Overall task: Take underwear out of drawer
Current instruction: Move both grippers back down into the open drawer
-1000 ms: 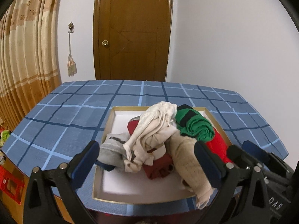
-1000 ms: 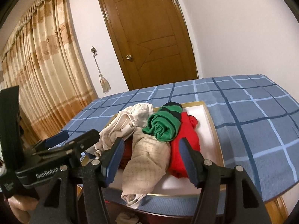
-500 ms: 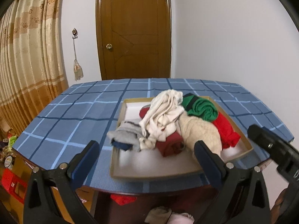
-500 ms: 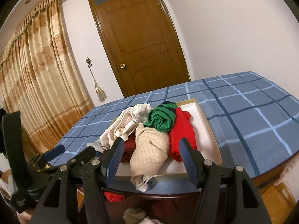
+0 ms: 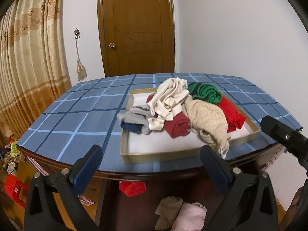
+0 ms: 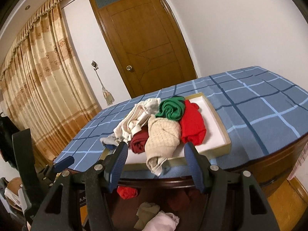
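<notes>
Left gripper: jaws spread wide, nothing between the pads, tilted downward, short of the surface edge. Right gripper: jaws apart, empty, tilted downward, also short of that edge, just right of the left gripper.

A room in a home is shown — likely a bedroom or living room. A panelled wooden door with a round brass knob is set in a plain white wall. Long patterned gold curtains are hung along one side, and a tassel tie-back is hooked beside them. A blue checked cloth is spread over a dark wood table, and household clothing is piled there — domestic furnishings throughout.
</notes>
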`<state>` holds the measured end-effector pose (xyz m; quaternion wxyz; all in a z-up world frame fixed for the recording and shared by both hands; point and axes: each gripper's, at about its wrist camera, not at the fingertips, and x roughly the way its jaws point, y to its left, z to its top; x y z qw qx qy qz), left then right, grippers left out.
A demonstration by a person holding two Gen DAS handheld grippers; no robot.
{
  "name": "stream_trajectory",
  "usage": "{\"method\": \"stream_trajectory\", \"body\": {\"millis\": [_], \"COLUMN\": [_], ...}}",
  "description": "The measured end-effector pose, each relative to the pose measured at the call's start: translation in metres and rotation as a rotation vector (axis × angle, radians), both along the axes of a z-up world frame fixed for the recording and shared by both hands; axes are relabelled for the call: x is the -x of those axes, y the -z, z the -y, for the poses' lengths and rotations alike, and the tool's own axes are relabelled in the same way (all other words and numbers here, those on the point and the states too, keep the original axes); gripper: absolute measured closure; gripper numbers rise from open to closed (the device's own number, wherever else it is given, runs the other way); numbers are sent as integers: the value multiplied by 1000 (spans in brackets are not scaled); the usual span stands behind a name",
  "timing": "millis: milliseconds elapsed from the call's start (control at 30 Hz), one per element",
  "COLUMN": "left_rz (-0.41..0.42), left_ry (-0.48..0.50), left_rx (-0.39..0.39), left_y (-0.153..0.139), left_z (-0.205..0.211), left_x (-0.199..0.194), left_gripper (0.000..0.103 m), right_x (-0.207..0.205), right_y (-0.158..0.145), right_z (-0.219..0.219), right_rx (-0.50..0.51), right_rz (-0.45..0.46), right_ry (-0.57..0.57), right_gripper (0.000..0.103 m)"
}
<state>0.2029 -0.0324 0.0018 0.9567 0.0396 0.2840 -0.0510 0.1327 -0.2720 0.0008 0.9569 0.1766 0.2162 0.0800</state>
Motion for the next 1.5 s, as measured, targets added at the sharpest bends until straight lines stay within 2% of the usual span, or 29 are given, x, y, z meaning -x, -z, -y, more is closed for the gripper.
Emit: {"method": "stream_trajectory", "body": {"millis": [400,800,1167,1500], "left_rz": [-27,-81,-193,-254], "left_ry": [1,8,-16,-7], "left_rx": [7,-11,-43,-63], "left_y": [16,42,80,103], "left_z": [-10,-25,-50,-59], "left_x": [17,33,41,49], "left_gripper": [0,0,0,0], "right_x": [18,30,29,31], "right_y": [20,51,91,118], "right_z": [-6,-8,-5,-18], "right_rx": [2,8,-13,5], "right_rz": [-26,-90,-240,-354], "right_ry": [3,4,-18,-59], "right_gripper": [39,39,40,40]}}
